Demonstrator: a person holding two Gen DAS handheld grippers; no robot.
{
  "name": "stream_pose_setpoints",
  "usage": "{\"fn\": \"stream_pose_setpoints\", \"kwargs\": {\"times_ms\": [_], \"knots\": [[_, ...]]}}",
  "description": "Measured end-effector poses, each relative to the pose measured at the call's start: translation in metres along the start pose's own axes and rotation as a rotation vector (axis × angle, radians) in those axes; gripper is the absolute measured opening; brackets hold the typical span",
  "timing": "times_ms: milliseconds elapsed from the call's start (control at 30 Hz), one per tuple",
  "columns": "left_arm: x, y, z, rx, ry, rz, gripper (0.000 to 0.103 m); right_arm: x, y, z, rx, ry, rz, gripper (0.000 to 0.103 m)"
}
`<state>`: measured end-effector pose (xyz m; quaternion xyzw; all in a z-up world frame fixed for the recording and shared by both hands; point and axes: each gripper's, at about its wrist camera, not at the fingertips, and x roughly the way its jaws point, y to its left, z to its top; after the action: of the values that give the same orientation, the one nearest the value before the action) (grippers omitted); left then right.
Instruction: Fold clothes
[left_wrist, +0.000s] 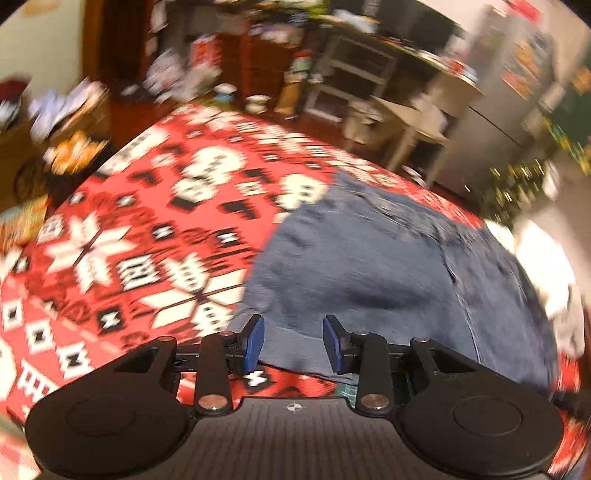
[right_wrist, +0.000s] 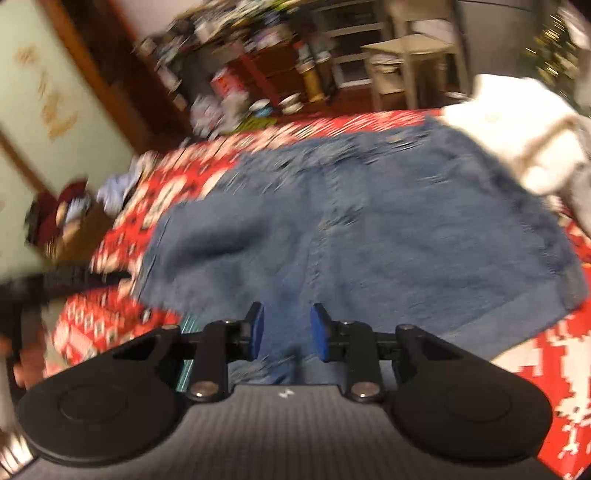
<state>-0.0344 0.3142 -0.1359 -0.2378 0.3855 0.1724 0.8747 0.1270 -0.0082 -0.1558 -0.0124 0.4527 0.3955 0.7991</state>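
A blue denim garment (left_wrist: 369, 266) lies spread flat on a red and white patterned cloth (left_wrist: 129, 240). My left gripper (left_wrist: 293, 343) hovers over the garment's near hem, open, with nothing pinched between its blue pads (left_wrist: 255, 343). In the right wrist view the same denim garment (right_wrist: 351, 221) fills the middle, its centre seam running away from me. My right gripper (right_wrist: 287, 332) is over the near edge, also open, and only the flat cloth shows in the gap. Both views are motion-blurred.
A white garment (right_wrist: 517, 133) is heaped at the denim's far right corner, also seen as a white garment (left_wrist: 543, 258) at the right. A pale stool (right_wrist: 406, 55), shelves and floor clutter stand beyond the table. A dark blurred shape (right_wrist: 55, 284) sits at the left.
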Motion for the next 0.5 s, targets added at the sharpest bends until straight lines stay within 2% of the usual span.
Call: {"fn": "stream_pose_setpoints", "kwargs": {"times_ms": [100, 200, 333, 500], "knots": [[0.008, 0.006, 0.002, -0.034, 0.035, 0.036, 0.031, 0.010, 0.029, -0.010, -0.084, 0.027, 0.031, 0.032], [0.016, 0.001, 0.002, -0.015, 0.058, 0.040, 0.031, 0.018, 0.044, -0.017, -0.124, 0.061, 0.061, 0.032], [0.026, 0.002, 0.005, -0.020, 0.061, 0.053, 0.033, 0.032, 0.046, -0.024, -0.137, 0.117, 0.034, 0.032], [0.037, 0.009, 0.008, -0.041, 0.072, 0.123, 0.033, 0.037, 0.040, -0.026, -0.093, 0.160, 0.033, 0.034]]}}
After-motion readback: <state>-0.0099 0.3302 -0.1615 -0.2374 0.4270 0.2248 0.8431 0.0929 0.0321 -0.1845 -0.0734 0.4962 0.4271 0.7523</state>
